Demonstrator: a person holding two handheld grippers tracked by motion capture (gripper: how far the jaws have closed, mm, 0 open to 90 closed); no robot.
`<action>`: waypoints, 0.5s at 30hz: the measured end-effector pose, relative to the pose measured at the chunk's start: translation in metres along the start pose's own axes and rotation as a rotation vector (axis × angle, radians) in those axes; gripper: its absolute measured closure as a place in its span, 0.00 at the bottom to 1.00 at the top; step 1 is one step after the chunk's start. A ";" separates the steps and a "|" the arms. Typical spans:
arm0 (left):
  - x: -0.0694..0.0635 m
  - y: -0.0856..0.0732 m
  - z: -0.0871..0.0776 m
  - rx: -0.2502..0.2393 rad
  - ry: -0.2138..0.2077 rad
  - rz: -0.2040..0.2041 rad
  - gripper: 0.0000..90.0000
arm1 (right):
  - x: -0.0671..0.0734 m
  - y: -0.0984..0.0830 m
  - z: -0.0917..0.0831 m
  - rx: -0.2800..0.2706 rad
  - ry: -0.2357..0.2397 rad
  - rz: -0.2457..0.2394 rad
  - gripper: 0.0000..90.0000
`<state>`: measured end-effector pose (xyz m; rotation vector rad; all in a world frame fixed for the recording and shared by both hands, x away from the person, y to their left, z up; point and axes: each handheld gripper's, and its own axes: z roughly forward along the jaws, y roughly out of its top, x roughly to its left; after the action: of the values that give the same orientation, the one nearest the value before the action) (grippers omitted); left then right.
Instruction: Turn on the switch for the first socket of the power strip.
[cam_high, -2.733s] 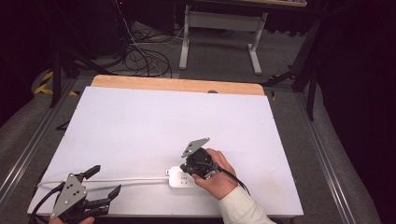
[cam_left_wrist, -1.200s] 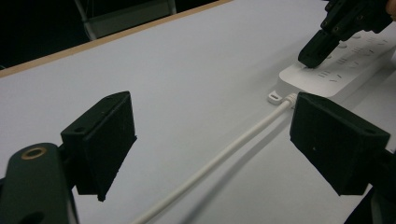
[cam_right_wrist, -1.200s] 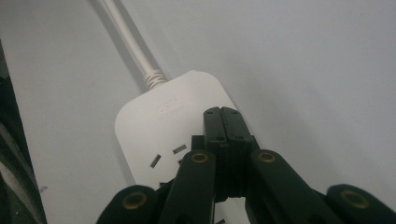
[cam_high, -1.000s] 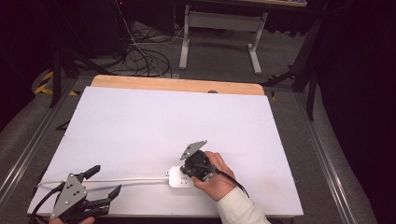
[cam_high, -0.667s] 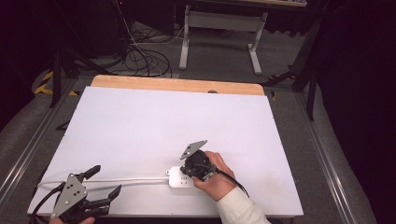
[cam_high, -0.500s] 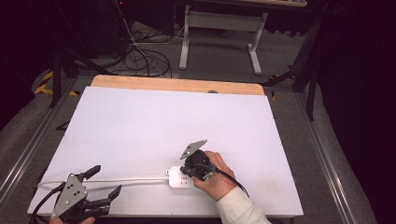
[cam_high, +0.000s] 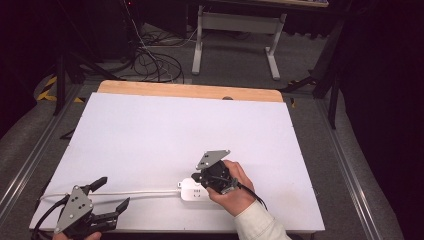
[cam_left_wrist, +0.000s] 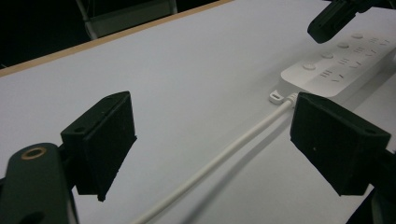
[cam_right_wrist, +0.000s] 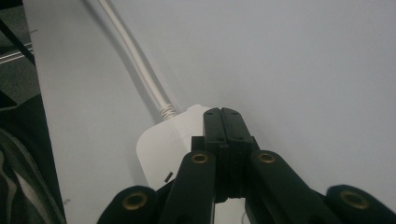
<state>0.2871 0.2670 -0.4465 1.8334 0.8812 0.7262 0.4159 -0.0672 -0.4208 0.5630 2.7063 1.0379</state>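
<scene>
**Closed jaws press on the power strip**

White board (cam_high: 150, 130) covers the table, with dark floor and tangled wires behind it.

At the left, near the front edge, the left gripper (cam_high: 107, 197) sits low by the board. Its jaws are wide open with nothing between the pads. In the left gripper view the white cable (cam_left_wrist: 219, 161) runs on the board under the open jaws, not touched.

That cable goes right to the power strip (cam_high: 192, 191), which lies flat near the front, about the middle of the board.

The strip looks like hard, smooth plastic, so it is stiff and fairly light. It could slide on the slick board if pushed sideways. Its long sides seem the best place to grab it. The cable is soft and bendy and would drag behind.

The right gripper (cam_high: 199, 176) is over the strip, jaws shut tight, holding nothing. In the right gripper view the tips point down at the strip's cable end. The person's right hand (cam_high: 230, 187) wraps the gripper from behind, tilted forward and down.
</scene>
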 end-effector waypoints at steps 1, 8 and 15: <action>0.000 0.000 0.000 0.000 0.001 0.001 0.16 | 0.001 0.000 -0.002 -0.007 -0.004 0.000 1.00; 0.000 0.000 0.000 0.003 -0.001 0.003 0.16 | 0.004 0.005 -0.016 -0.058 -0.020 -0.028 1.00; 0.000 0.000 0.000 0.001 -0.002 0.001 0.16 | 0.008 0.008 -0.026 -0.095 -0.025 -0.046 1.00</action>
<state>0.2872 0.2669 -0.4465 1.8351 0.8799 0.7247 0.4027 -0.0744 -0.3967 0.4916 2.6197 1.1322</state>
